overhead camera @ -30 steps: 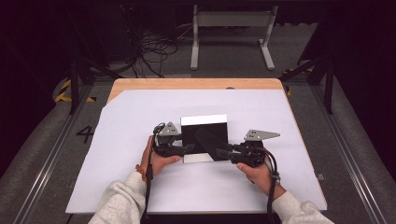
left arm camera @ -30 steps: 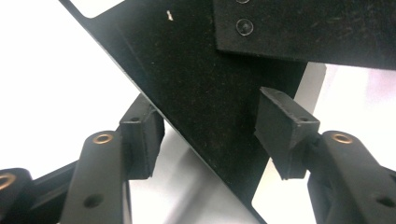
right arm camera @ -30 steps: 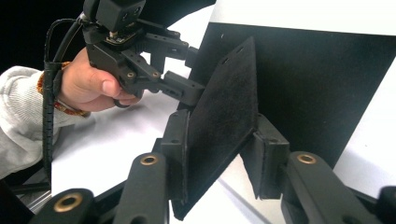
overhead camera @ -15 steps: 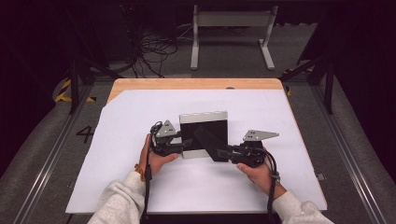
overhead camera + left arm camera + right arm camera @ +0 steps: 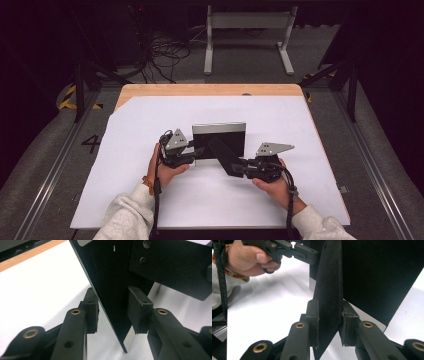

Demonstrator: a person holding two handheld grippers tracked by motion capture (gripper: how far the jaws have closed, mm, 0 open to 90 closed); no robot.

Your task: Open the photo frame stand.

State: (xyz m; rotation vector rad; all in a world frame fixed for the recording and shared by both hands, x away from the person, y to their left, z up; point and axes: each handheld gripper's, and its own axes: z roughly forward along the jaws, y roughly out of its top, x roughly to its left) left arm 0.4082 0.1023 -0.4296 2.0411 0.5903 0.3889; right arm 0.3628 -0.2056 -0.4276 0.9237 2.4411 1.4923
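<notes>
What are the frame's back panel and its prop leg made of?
Back panel: smooth matt black, flat and even, probably coated card or fibreboard. Prop leg: black with a fuzzy, grainy nap, probably felt-covered or flocked card. Frame edge: bright, mirror-like sheen, perhaps polished metal.

From above, a person's got a gripper in each hand over a white sheet [image 5: 150, 200] that covers most of a wooden table [image 5: 210, 89]. A black picture frame [image 5: 219, 137] stands upright mid-table. The left gripper [image 5: 192, 156] sits at its lower left edge, jaws just been closing on it. The right gripper [image 5: 231, 167] grips the frame's fold-out stand [image 5: 222, 152].
</notes>
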